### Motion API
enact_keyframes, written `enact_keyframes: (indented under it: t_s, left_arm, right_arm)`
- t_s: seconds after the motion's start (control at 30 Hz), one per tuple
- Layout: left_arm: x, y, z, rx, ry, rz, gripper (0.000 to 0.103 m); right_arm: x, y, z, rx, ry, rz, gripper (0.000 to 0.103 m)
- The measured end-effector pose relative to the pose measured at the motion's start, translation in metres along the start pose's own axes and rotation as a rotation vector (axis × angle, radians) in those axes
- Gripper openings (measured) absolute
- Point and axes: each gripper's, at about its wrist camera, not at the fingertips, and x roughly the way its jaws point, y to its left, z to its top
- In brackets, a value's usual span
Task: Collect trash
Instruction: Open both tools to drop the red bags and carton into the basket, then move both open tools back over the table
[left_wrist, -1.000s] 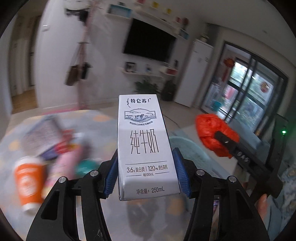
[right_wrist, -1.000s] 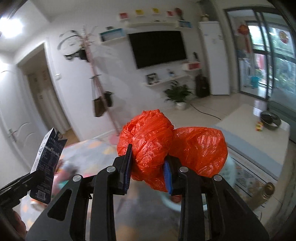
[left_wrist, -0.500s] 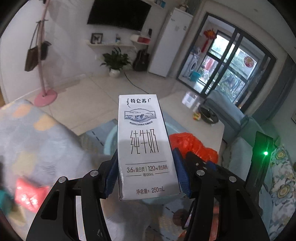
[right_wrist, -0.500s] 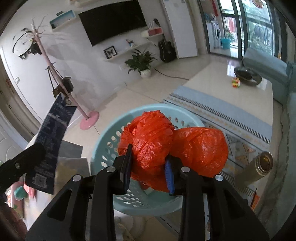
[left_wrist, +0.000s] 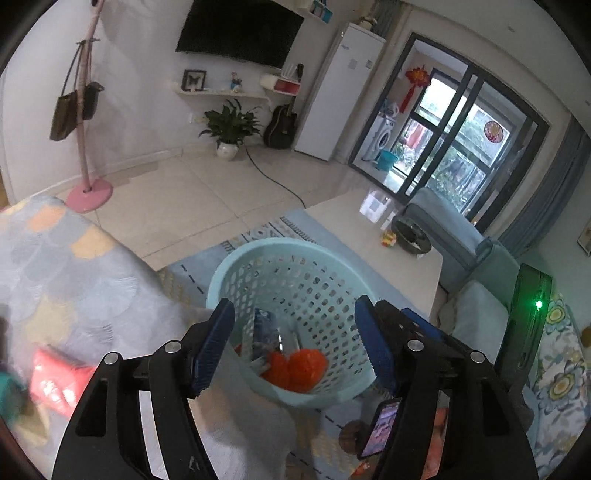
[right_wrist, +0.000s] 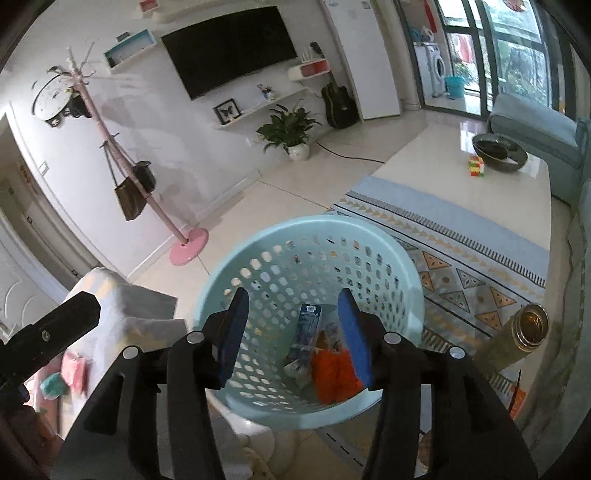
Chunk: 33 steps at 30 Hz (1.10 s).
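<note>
A light blue perforated basket stands on the floor below both grippers. Inside lie the milk carton and the crumpled orange plastic bag. My left gripper is open and empty above the basket's near rim. My right gripper is open and empty above the basket too. In the left wrist view the right gripper's body shows at the right. In the right wrist view the left gripper's arm shows at the left.
A patterned cloth-covered surface lies to the left with a red packet on it. A low white table with a bowl and a cube stands beyond a patterned rug. A metal flask stands right of the basket.
Both grippers have opened over the basket. The milk carton and the orange bag have dropped from the jaws and now lie in the basket.
</note>
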Motion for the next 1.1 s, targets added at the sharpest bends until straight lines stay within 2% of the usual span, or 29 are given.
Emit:
enact_keyframes:
  t_s: [0.1,0.17,0.27,0.4,0.5,0.7,0.8,0.93,1.0,1.1]
  left_arm:
    - [-0.023,0.002,-0.004,-0.011,-0.02,-0.017,0.066]
    - [-0.044,0.008,-0.008,-0.06,-0.033,-0.086,0.066]
    - [-0.076,0.012,-0.014,-0.063,-0.079,-0.07,0.066]
    - [-0.124,0.021,-0.023,-0.068,-0.16,0.019,0.075]
    - [-0.161,0.034,-0.034,-0.1,-0.217,0.096,0.075]
    - [-0.221,0.075,-0.055,-0.191,-0.283,0.287,0.077]
    - [-0.241,0.104,-0.064,-0.254,-0.281,0.399,0.077]
    - [-0.252,0.15,-0.077,-0.353,-0.234,0.481,0.077]
    - [-0.25,0.174,-0.084,-0.405,-0.199,0.517,0.077]
    - [-0.247,0.196,-0.097,-0.448,-0.154,0.514,0.077]
  right_arm:
    - [-0.015,0.015,-0.001,-0.025,-0.017,0.03,0.047]
    - [-0.027,0.027,-0.002,-0.053,-0.035,0.061,0.047]
    - [-0.043,0.045,-0.003,-0.098,-0.059,0.088,0.047]
    - [-0.065,0.078,-0.007,-0.164,-0.084,0.14,0.047]
    - [-0.076,0.102,-0.013,-0.196,-0.092,0.177,0.053]
    - [-0.089,0.155,-0.032,-0.264,-0.071,0.278,0.054]
    - [-0.088,0.181,-0.04,-0.289,-0.04,0.327,0.056]
    - [-0.085,0.218,-0.045,-0.328,-0.015,0.371,0.056]
    - [-0.081,0.238,-0.047,-0.357,0.0,0.39,0.056]
    - [-0.075,0.27,-0.052,-0.416,0.012,0.418,0.057]
